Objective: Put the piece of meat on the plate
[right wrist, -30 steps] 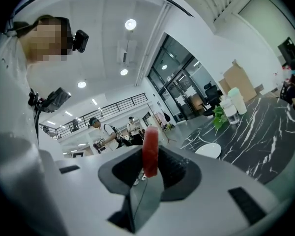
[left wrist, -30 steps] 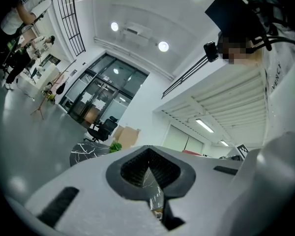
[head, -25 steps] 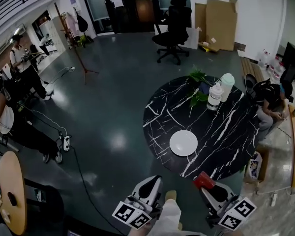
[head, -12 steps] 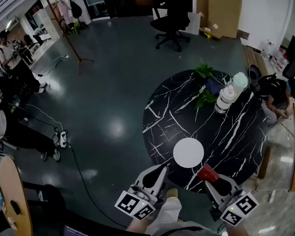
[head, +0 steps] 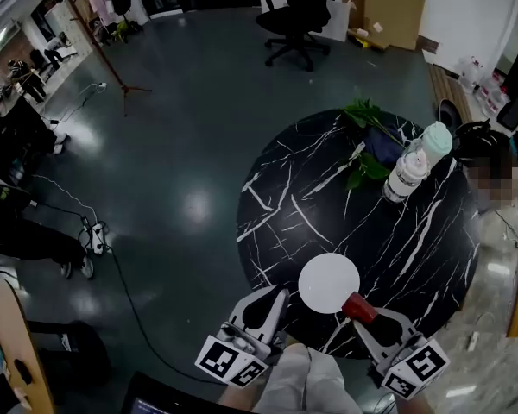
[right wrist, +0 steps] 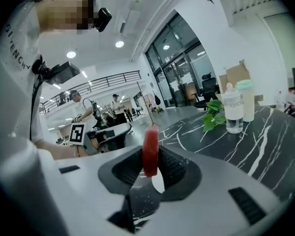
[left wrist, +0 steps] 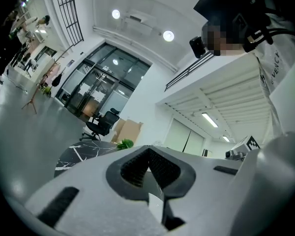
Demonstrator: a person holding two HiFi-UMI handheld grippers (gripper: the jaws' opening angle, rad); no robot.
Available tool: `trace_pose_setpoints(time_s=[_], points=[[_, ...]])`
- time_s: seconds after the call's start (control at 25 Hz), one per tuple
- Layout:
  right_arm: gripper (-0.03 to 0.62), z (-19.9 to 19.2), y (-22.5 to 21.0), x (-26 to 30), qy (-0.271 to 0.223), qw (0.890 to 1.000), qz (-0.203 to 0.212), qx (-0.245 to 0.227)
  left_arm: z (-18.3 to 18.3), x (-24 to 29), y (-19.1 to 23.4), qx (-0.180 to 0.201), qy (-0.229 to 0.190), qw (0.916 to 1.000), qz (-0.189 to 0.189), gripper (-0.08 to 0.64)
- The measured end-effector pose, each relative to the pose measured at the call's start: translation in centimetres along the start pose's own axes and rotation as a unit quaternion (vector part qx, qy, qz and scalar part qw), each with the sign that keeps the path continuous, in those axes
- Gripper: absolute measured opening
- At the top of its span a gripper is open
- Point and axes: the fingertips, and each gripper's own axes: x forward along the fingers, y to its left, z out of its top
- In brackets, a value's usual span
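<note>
The piece of meat [right wrist: 150,150] was a flat, deep red slice with a smooth, moist-looking surface. It stood on its edge between the ribbed black pads of the right gripper [head: 363,314], which pinched it from both sides. In the head view, the meat was at the lower right rim of the plate [head: 328,283]. I could not tell whether it touched the rim or only hung over it. The plate was round, plain white and matte.

The right gripper reached forward over the near part of the table [head: 397,231] and pointed a little downward. Its grey plastic body ended in a cube with black and white square markers. The left gripper [head: 272,298] pointed forward at the near edge of the table, just beside the plate on its left. Its jaws were pressed together at the tips, with nothing between them.

The table was round, with a black marble top crossed by thin white veins. At its far side stood a clear bottle [head: 406,177], a container with a pale green lid [head: 436,138] and some green leaves [head: 367,115].

One second before, both grippers were short of the table and the plate lay well ahead of them. Since then both had come forward, and the grip on the meat had not changed.
</note>
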Motion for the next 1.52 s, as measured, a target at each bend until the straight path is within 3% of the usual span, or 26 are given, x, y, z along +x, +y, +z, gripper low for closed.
trace_pose_setpoints(time_s=[0.32, 0.4, 0.48, 0.64, 0.8, 0.96, 1.32, 1.52], points=[[0.092, -4.3, -2.5, 5.3, 0.075, 0.995, 0.058, 0.019, -2.8, 1.6, 1.1, 0.021, -0.005, 0.9996, 0.018, 0.008], [0.092, -5.3, -3.0, 6.2, 0.091, 0.992, 0.071, 0.051, -3.7, 1.6, 1.2, 0.023, -0.004, 0.9995, 0.020, 0.008], [0.092, -6.4, -3.1, 7.1, 0.105, 0.984, 0.092, 0.112, -4.4, 1.5, 1.3, 0.030, -0.006, 0.9993, 0.021, 0.008], [0.092, -8.2, -3.0, 8.6, 0.129, 0.954, 0.122, 0.243, -4.9, 1.2, 1.3, 0.054, -0.015, 0.9979, 0.034, 0.008], [0.092, -9.0, -3.7, 9.4, 0.157, 0.941, 0.114, 0.278, -4.9, 1.6, 1.1, 0.056, -0.021, 0.9976, 0.034, 0.008], [0.092, -9.5, -4.1, 9.7, 0.169, 0.926, 0.118, 0.316, -5.1, 2.0, 0.1, 0.034, -0.015, 0.9992, 0.016, 0.008], [0.092, -10.7, -5.3, 10.1, 0.187, 0.932, 0.084, 0.298, -5.5, 1.9, -0.1, 0.035, -0.018, 0.9992, -0.002, 0.008], [0.094, -10.4, -5.6, 10.4, 0.195, 0.948, 0.069, 0.241, -5.5, 2.2, -0.4, 0.014, -0.018, 0.9997, -0.004, 0.008]])
